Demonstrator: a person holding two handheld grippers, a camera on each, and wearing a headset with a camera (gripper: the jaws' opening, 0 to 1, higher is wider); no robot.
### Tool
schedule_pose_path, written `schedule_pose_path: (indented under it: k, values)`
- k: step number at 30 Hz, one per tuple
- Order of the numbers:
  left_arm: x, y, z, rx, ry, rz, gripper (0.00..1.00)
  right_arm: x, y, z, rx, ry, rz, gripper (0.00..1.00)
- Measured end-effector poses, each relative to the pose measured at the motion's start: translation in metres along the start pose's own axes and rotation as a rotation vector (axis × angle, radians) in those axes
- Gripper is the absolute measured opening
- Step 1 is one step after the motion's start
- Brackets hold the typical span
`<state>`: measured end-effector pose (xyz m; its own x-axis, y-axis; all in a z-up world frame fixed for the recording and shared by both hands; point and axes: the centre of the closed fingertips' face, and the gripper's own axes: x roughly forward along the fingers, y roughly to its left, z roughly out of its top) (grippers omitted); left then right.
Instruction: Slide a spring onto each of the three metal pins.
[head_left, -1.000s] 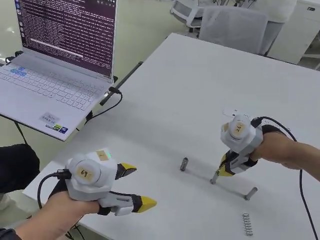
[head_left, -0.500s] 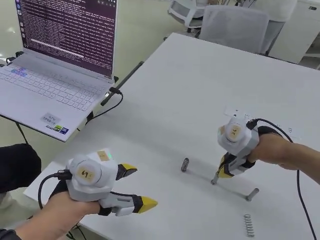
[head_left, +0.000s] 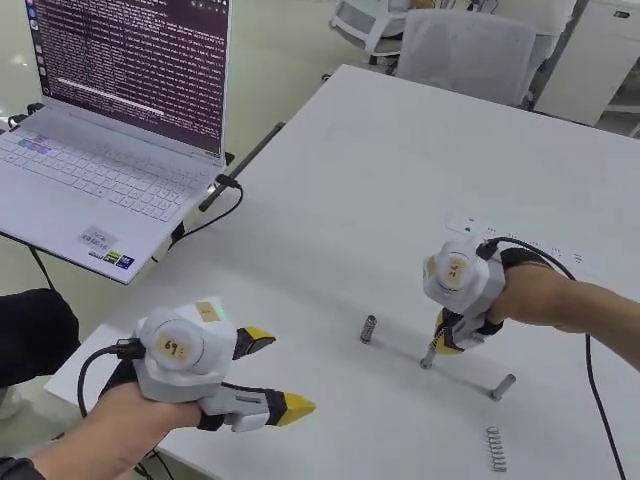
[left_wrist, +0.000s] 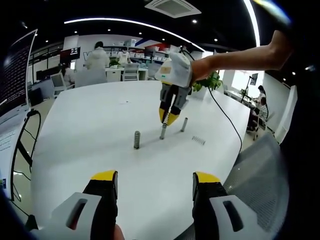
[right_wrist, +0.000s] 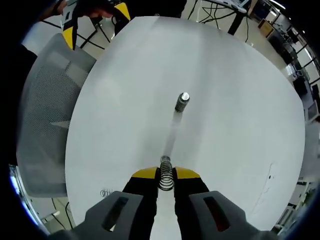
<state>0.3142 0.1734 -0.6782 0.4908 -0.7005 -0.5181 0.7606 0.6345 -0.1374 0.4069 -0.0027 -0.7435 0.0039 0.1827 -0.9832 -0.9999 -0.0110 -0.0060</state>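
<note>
Three metal pins stand on the white table (head_left: 380, 170). The left pin (head_left: 368, 328) (left_wrist: 136, 140) (right_wrist: 182, 101) wears a spring. My right gripper (head_left: 447, 343) (left_wrist: 169, 118) (right_wrist: 166, 176) is shut on a spring (right_wrist: 166, 178) held at the top of the middle pin (head_left: 428, 358) (left_wrist: 163, 132). The right pin (head_left: 501, 386) (left_wrist: 184, 124) is bare. A loose spring (head_left: 493, 447) (left_wrist: 198, 140) (right_wrist: 106, 192) lies flat near the table's front edge. My left gripper (head_left: 275, 372) (left_wrist: 155, 182) hovers open at the front left, holding nothing.
An open laptop (head_left: 110, 120) sits on a stand left of the table, its cable (head_left: 225, 190) running along the table's edge. A grey mesh chair (head_left: 465, 55) stands at the far side. A cord (head_left: 590, 370) trails from my right gripper.
My right gripper has shifted a little to the left over the middle pin, still holding the spring. The left gripper has stayed put.
</note>
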Motion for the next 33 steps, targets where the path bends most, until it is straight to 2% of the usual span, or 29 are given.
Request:
schedule_pose_path:
  k: [10, 19, 33]
  values:
    - [0.0, 0.0, -0.001, 0.002, 0.002, -0.004, 0.56, 0.006, 0.003, 0.0, -0.035, 0.038, 0.013, 0.09]
    - [0.0, 0.0, 0.0, 0.0, 0.003, -0.004, 0.56, 0.014, 0.001, -0.001, -0.029, 0.047, 0.022, 0.09]
    - [-0.001, 0.003, 0.003, -0.001, -0.003, 0.002, 0.57, 0.037, -0.001, -0.005, -0.004, 0.072, 0.028, 0.09]
